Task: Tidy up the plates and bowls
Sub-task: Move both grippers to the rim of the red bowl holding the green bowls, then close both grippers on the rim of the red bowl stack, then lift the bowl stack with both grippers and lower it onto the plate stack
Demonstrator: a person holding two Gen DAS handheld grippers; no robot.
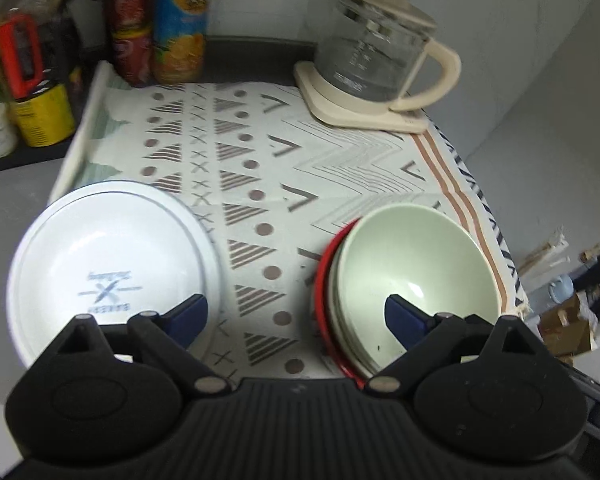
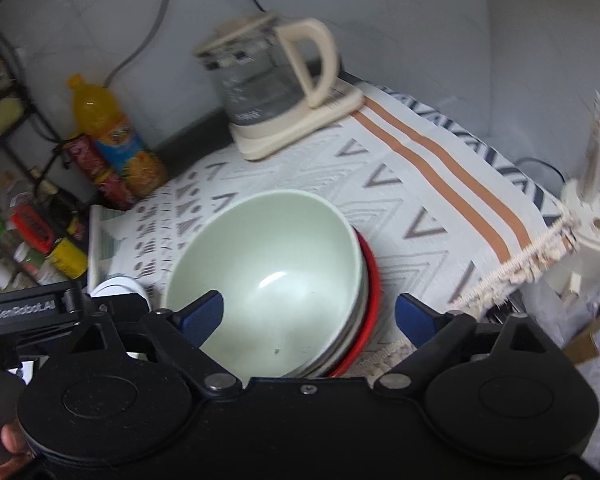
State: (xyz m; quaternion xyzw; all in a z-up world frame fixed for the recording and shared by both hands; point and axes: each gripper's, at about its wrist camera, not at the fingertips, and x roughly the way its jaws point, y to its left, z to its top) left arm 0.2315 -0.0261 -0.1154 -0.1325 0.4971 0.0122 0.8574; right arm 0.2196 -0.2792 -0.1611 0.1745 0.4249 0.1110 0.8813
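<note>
A pale green bowl point(image 1: 416, 276) sits on top of a stack of bowls with a red one point(image 1: 324, 276) at the bottom, on the right of a patterned cloth. A white plate with blue print point(image 1: 108, 264) lies on the left. My left gripper point(image 1: 296, 316) is open and empty above the cloth, between plate and stack. In the right wrist view the green bowl point(image 2: 268, 276) and the red rim point(image 2: 374, 276) lie between my right gripper's open fingers; that gripper point(image 2: 308, 316) is empty. The white plate point(image 2: 118, 286) peeks out at left.
A glass kettle on a cream base point(image 1: 376, 64) stands at the back right of the cloth point(image 1: 284, 168). An orange drink bottle point(image 1: 180, 28) and red cans point(image 1: 130, 24) stand at the back left. Jars and a rack point(image 1: 28, 92) crowd the left. The cloth's fringe point(image 2: 516, 264) hangs over the right edge.
</note>
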